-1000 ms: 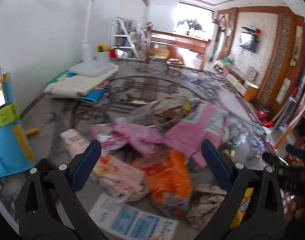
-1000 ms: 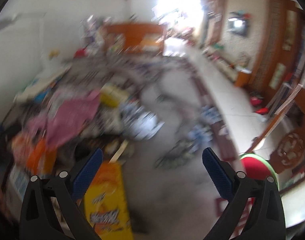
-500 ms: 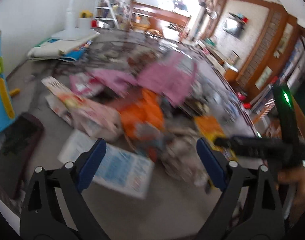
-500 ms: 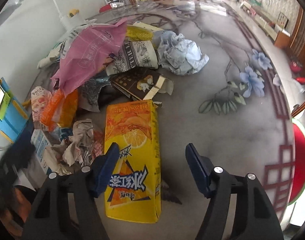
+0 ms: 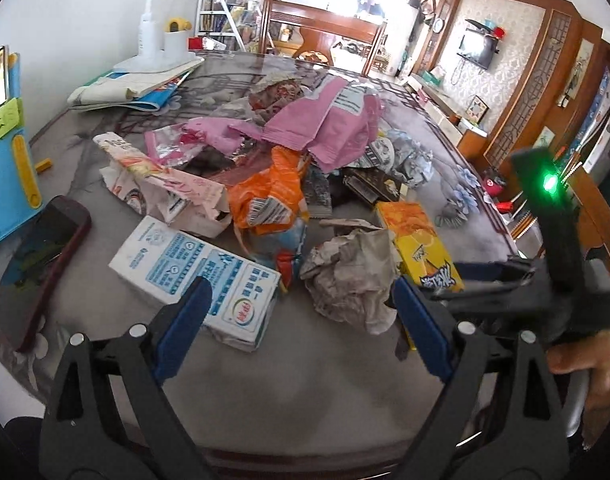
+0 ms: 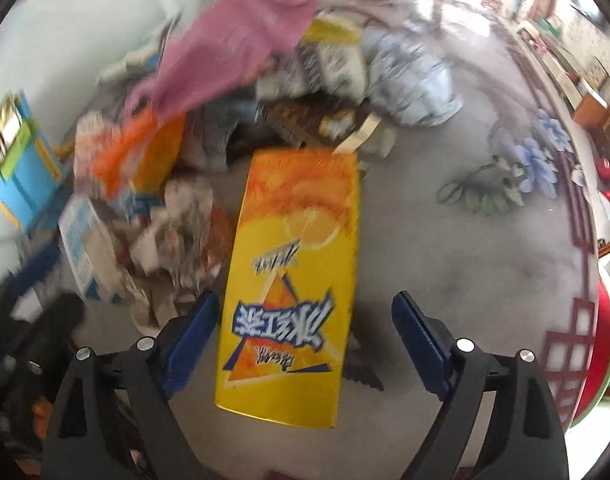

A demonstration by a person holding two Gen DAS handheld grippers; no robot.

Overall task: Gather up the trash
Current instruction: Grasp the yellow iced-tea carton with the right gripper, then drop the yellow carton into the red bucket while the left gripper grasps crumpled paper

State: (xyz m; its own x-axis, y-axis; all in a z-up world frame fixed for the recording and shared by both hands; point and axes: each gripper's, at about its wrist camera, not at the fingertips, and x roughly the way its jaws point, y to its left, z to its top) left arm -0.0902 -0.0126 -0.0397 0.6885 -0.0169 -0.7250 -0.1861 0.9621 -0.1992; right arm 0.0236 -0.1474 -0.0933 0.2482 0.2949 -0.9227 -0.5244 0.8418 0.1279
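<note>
Straddling yellow carton (image 6: 293, 280), right tongs (image 6: 303, 332) spread, left tongs (image 5: 301, 320) spread near crumpled paper (image 5: 351, 276).

The glossy yellow-orange cardboard drink carton (image 6: 293, 280) lies smooth-faced on the polished grey stone-look tabletop (image 6: 485, 280). Just left of the carton sits a rough, matt ball of crumpled grey paper (image 5: 353, 276); beyond it, a shiny crinkled orange plastic wrapper (image 5: 269, 196) and a thin pink plastic bag (image 5: 329, 120). Left of the paper ball, a white-and-blue printed cardboard box (image 5: 197, 272) looks smooth.
</note>
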